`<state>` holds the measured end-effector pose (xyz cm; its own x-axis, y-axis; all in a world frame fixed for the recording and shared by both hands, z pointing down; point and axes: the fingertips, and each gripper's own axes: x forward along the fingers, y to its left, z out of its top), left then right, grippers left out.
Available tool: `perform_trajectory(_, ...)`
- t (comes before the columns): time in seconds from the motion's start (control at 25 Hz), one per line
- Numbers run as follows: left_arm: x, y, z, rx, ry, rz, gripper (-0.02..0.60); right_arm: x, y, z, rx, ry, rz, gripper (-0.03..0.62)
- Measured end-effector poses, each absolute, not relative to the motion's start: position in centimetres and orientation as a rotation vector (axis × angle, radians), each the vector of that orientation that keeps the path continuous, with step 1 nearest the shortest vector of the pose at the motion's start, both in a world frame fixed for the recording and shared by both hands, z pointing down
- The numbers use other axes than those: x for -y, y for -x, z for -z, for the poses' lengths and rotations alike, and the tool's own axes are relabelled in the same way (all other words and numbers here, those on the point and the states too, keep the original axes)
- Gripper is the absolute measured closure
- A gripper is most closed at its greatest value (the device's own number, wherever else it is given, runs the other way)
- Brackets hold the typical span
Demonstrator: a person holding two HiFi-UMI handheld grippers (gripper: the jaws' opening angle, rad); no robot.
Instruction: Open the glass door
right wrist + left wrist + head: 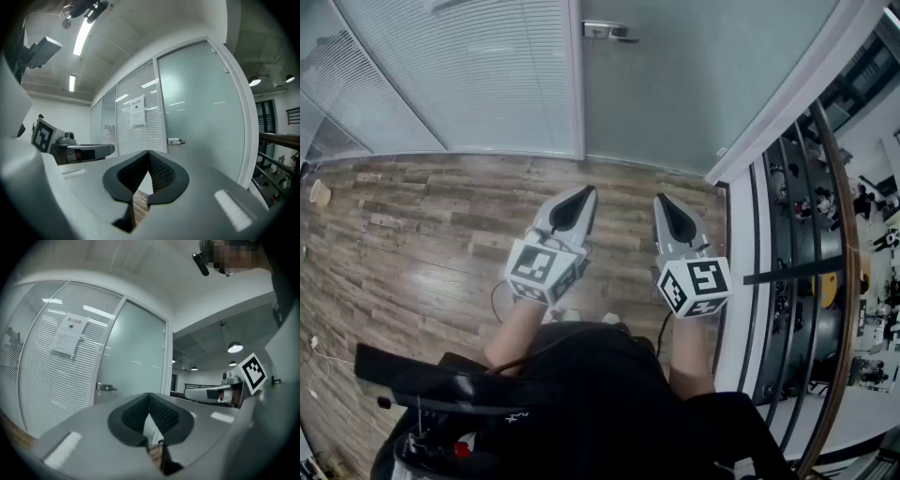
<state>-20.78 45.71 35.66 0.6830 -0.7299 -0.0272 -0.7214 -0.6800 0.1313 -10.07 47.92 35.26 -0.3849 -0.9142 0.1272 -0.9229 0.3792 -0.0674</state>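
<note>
The frosted glass door point(675, 84) stands closed ahead of me, across a stretch of wood floor. Its metal lever handle point(609, 31) sits on the door's left edge; the handle point(106, 387) also shows in the left gripper view and, as the handle point(175, 141), in the right gripper view. My left gripper point(584, 193) and right gripper point(662, 199) are held side by side, pointing at the door and well short of it. In each gripper's own view, left gripper point(149, 397) and right gripper point(148, 153), the jaw tips meet with nothing between them.
Left of the door runs a glass wall with white blinds point(469, 75), carrying a paper notice point(69, 336). A railing point(825, 234) over a lower level borders the right side. A paper cup point(319, 192) stands on the wood floor point(422, 225) at far left.
</note>
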Motion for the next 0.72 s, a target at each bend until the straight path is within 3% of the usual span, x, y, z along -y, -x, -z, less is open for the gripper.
perform_trajectory(0.72,-46.7,19.4,-35.2,1.223,-2.789,0.126,0.583,-49.2,7.5,-35.6,2.546,-1.716,-0.212,0.592)
